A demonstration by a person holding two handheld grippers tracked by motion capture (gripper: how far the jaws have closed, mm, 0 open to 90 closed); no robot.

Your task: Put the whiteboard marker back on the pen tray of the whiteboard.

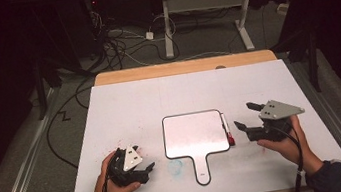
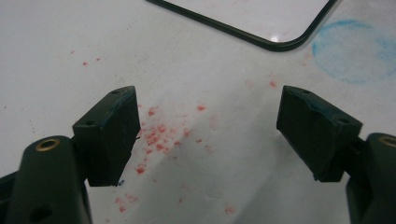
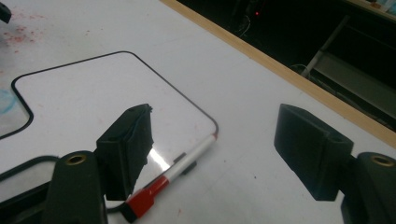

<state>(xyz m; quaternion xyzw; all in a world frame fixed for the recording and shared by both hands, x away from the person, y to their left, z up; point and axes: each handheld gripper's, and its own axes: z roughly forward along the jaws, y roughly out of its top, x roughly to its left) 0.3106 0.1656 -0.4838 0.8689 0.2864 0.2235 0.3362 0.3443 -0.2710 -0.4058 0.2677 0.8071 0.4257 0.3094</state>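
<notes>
right gripper [image 1: 248, 115]: jaws spread, empty, just beside red-capped marker [image 1: 226, 129]
marker: flat against handheld whiteboard [image 1: 195, 133] right edge, likely parked
left gripper [image 1: 144, 166]: jaws spread, empty, idle

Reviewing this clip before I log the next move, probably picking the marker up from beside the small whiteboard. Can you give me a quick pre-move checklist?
1. right gripper open, nothing between the jaws: ok.
2. marker lying flat along the whiteboard's right edge, red cap on: ok.
3. Marker within the jaw line: not ok; it lies left of the gap in the right gripper view.
4. left gripper open, clear of the board: ok.
5. Board wiped clean: cannot tell.
</notes>
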